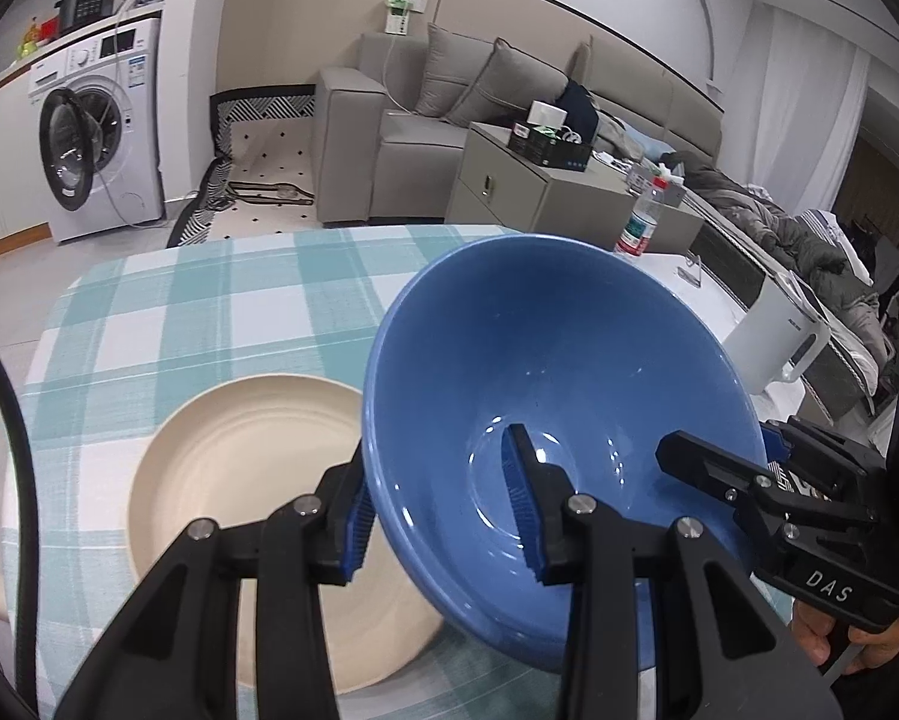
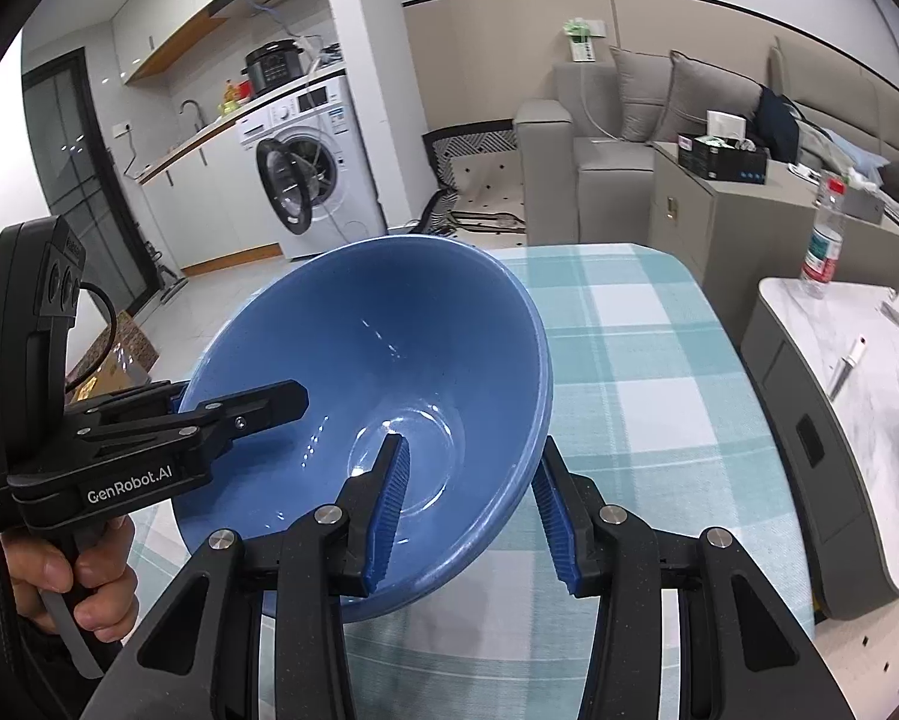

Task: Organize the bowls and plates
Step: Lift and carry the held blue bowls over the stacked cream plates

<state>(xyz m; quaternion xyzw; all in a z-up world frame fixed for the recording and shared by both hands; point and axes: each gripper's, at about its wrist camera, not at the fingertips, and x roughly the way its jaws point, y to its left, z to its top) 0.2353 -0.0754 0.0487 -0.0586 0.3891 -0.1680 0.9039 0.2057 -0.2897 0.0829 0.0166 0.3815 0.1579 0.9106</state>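
Observation:
A blue bowl (image 1: 545, 372) is held in the air, tilted, above the checked tablecloth. My left gripper (image 1: 443, 510) straddles its left rim, one finger inside and one outside, closed on the wall. My right gripper (image 2: 473, 516) straddles the opposite rim in the same way; it also shows in the left wrist view (image 1: 725, 468) on the bowl's right rim. The bowl (image 2: 389, 360) fills the middle of the right wrist view, with the left gripper (image 2: 233, 414) on its far rim. A cream plate (image 1: 239, 480) lies flat on the cloth, below and left of the bowl.
The table (image 1: 209, 300) has a teal and white checked cloth. A white marble side table (image 2: 839, 348) with a water bottle (image 2: 821, 240) stands to the right. A white kettle (image 1: 779, 348) sits there too. A sofa, a cabinet and a washing machine stand behind.

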